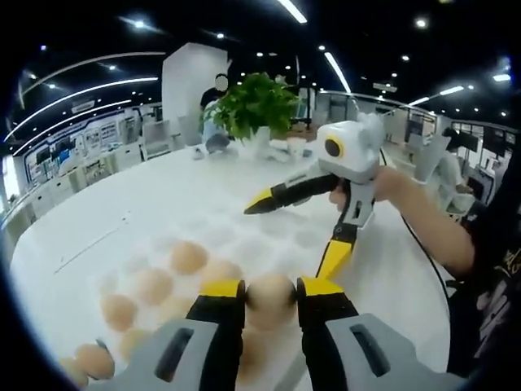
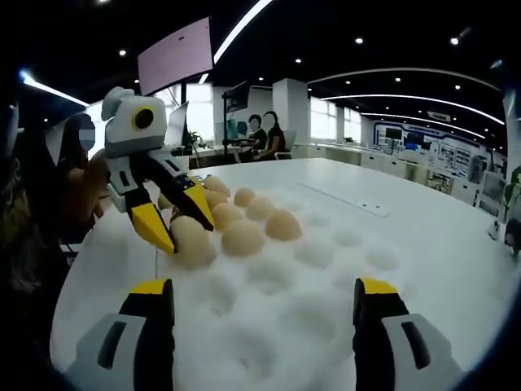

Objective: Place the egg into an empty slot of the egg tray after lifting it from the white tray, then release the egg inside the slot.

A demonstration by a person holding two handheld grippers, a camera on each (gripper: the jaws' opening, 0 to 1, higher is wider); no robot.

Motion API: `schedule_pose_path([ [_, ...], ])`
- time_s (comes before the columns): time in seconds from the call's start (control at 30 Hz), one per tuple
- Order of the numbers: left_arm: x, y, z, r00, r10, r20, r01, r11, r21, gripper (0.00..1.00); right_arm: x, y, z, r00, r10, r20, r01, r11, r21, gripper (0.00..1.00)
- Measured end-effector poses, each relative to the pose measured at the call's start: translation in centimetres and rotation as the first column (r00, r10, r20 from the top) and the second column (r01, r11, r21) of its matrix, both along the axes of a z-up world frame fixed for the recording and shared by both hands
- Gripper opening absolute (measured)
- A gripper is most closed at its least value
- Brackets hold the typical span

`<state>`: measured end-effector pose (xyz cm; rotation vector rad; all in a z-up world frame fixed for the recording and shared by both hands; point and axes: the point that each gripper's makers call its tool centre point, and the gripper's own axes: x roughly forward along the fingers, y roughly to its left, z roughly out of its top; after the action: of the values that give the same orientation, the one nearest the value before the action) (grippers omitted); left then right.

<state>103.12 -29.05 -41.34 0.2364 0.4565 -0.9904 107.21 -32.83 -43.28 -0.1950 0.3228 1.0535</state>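
Egg (image 1: 271, 298) pinched in my left gripper (image 1: 271, 295) at lower centre, right gripper (image 2: 264, 295) gaping wide, empty, over egg tray (image 2: 326, 277).

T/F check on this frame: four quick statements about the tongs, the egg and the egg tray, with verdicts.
1. The left tongs are closed on an egg. True.
2. The right tongs grip an egg. False: they are open and hold nothing.
3. The egg tray has empty slots. True.
4. Every egg sits in the tray's near rows in the right gripper view. False: the eggs are clustered at the far left.
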Motion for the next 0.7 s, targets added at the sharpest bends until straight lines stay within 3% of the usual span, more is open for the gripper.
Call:
schedule_pose_path([
  [0.1,0.3,-0.5,0.6,1.000,0.001,0.014,-0.001,1.000,-0.022,0.24,0.0,0.0,0.0,1.000,-0.001,0.000,0.001,1.000,-0.002,0.95],
  [0.2,0.7,-1.8,2.1,1.000,-0.001,0.002,0.001,0.991,-0.136,0.24,0.0,0.0,0.0,1.000,0.000,0.000,0.000,1.000,-0.002,0.95],
  [0.3,1.6,-2.1,2.1,1.000,0.021,-0.007,-0.022,0.986,-0.166,0.24,0.0,0.0,0.0,1.000,0.000,0.000,0.000,1.000,-0.003,0.94],
  [0.4,2.1,-2.4,1.9,1.000,0.031,0.001,-0.031,0.983,-0.183,0.24,0.1,0.0,0.0,1.000,0.000,-0.001,0.000,1.000,-0.001,0.94],
  [0.57,1.7,-2.5,1.9,0.999,0.016,0.041,-0.011,0.990,-0.140,0.25,0.1,0.0,0.0,1.000,0.000,-0.001,0.000,1.000,-0.001,0.94],
  [0.7,1.5,-2.1,1.4,0.999,0.006,0.033,-0.002,0.993,-0.117,0.26,0.2,0.0,0.0,1.000,-0.001,-0.002,0.001,1.000,-0.002,0.94],
])
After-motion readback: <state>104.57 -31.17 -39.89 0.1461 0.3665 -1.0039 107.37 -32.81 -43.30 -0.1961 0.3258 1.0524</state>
